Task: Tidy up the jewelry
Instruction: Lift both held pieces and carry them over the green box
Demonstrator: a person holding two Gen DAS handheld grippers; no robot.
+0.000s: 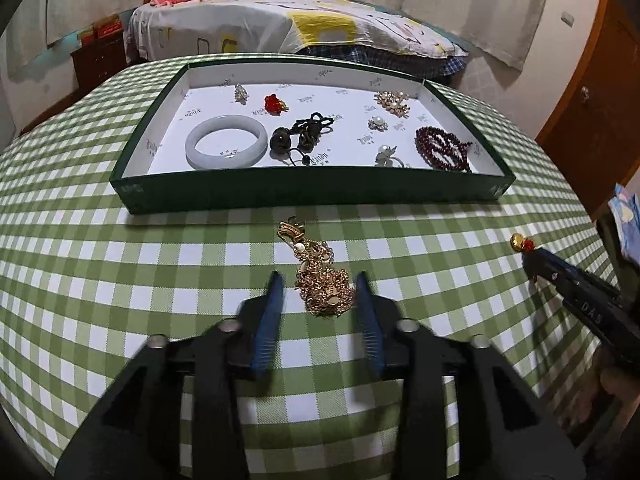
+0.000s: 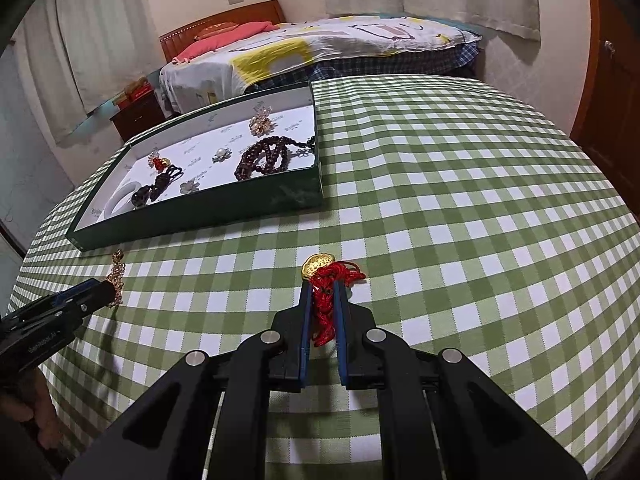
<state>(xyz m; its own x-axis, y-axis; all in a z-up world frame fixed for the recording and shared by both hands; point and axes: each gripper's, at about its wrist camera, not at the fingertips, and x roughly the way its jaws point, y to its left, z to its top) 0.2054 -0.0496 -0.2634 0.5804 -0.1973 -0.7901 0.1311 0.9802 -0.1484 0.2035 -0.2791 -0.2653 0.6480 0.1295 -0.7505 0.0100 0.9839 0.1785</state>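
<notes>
1. Nearest me, the left claw (image 1: 319,280) points down at the green-and-white checked counter (image 1: 120,272), its blue fingers (image 1: 272,308) standing a little apart on either side of a heaped gold chain necklace (image 1: 324,280). The chain lies between them on the cloth; whether the pads actually press on it I cannot tell.
2. The right claw (image 2: 323,292) is closed tight on a red knotted cord (image 2: 326,304). A gold charm (image 2: 316,266) at the cord's end pokes out just past the fingertips, above the cloth.
3. From the left camera, that same claw shows at the right edge with the charm at its tip, well apart from the necklace.
4. Just beyond the necklace sits a shallow dark green tray (image 1: 312,196) with a white lining, resting on the counter.
5. Inside it, near the front: a pale jade bangle (image 1: 226,142) on the left, a dark beaded pendant on black cord (image 1: 304,136) beside it, a small pearl brooch (image 1: 386,156), and a coiled dark red bead string (image 1: 442,148) at the right.
6. Further back in the tray: a small silver piece (image 1: 241,93), a red-and-gold trinket (image 1: 275,103), a round pearl pin (image 1: 378,123) and a gold flower brooch (image 1: 393,103).
7. Behind the counter stands a bed (image 1: 320,28) with a patterned cover and pink pillow.
</notes>
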